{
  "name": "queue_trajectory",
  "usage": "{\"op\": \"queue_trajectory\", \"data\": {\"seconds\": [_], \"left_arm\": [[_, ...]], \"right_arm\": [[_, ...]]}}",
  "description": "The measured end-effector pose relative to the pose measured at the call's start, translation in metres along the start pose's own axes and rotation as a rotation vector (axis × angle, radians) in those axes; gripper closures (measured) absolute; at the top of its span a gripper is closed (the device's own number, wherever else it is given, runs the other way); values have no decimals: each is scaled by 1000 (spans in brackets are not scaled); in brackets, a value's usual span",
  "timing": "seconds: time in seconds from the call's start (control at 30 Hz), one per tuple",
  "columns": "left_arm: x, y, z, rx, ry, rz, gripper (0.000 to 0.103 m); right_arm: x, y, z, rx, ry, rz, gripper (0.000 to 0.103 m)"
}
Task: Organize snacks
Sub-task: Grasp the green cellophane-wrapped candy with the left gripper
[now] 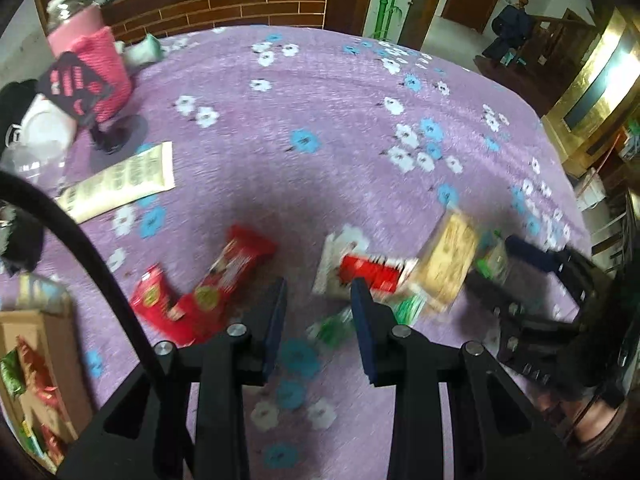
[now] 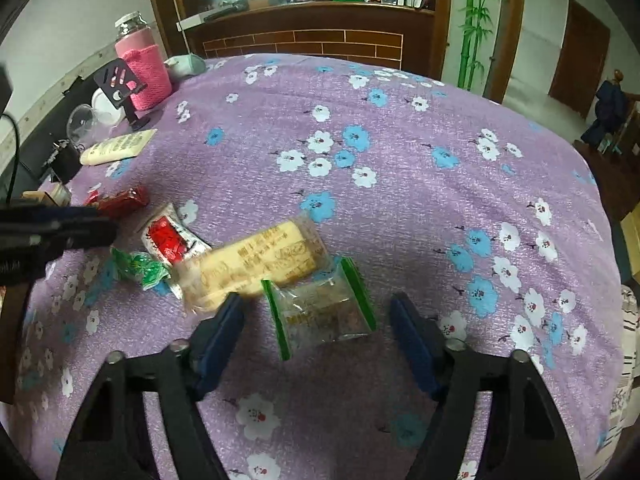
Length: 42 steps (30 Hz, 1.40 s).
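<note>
Several snack packets lie on the purple flowered cloth [image 2: 400, 208]. My right gripper [image 2: 316, 300] is low over the cloth and open. A clear packet with green edges [image 2: 320, 314] lies flat between its blue pads without touching either. Just behind that packet are a long pale biscuit pack [image 2: 252, 268], a red-and-white packet [image 2: 168, 238], a green wrapper [image 2: 136, 268] and a red packet [image 2: 120, 200]. My left gripper [image 1: 318, 286] hovers open with nothing in it, between two red packets [image 1: 228, 272] and the red-and-white packet [image 1: 372, 272]. This view is blurred.
A cardboard box [image 1: 56, 344] holding snacks sits at the lower left. A pink jar [image 1: 92, 68], a black phone stand [image 1: 72, 88], a cream tube [image 1: 120, 184] and a white bowl [image 1: 44, 128] stand at the far left. The table drops off at the right edge.
</note>
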<state>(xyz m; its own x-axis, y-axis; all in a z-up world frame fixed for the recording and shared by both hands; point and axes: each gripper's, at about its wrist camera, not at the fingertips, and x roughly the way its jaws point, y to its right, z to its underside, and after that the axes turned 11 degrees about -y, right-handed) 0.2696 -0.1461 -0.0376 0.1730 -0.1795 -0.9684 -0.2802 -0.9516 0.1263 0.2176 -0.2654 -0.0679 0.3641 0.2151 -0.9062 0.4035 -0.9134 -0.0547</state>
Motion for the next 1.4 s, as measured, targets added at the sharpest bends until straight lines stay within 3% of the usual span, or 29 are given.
{"op": "queue_trajectory", "data": {"seconds": [0.17, 0.27, 0.37, 0.47, 0.53, 0.63, 0.83, 1.0, 1.17, 1.27, 1.4], "left_arm": [[13, 3, -21, -29, -34, 44, 68], [18, 7, -31, -23, -38, 41, 62], [25, 17, -41, -5, -42, -2, 61], [37, 26, -44, 40, -101, -59, 61], [37, 29, -40, 53, -109, -96, 60], [36, 26, -29, 60, -153, -78, 60], [24, 29, 17, 172, -228, -44, 60], [9, 12, 39, 91, -233, 37, 60], [-15, 2, 56, -35, -155, 86, 59], [-8, 0, 63, -137, -190, 145, 59], [2, 5, 66, -203, -192, 141, 59]], "right_arm": [[-2, 8, 2, 20, 10, -43, 44], [-2, 10, 2, 21, 11, -54, 45], [-2, 10, 2, 22, 10, -63, 44], [-2, 11, 0, 22, 8, -71, 44], [-2, 11, 0, 19, 7, -68, 44], [-2, 10, 1, 13, 5, -62, 44], [-9, 14, 14, 18, -10, -87, 44], [-18, 7, 34, -22, -26, -97, 44], [-20, 1, 42, -49, -23, -96, 40], [-19, 1, 40, -29, -24, -112, 35], [-19, 0, 40, -24, -31, -119, 33]]}}
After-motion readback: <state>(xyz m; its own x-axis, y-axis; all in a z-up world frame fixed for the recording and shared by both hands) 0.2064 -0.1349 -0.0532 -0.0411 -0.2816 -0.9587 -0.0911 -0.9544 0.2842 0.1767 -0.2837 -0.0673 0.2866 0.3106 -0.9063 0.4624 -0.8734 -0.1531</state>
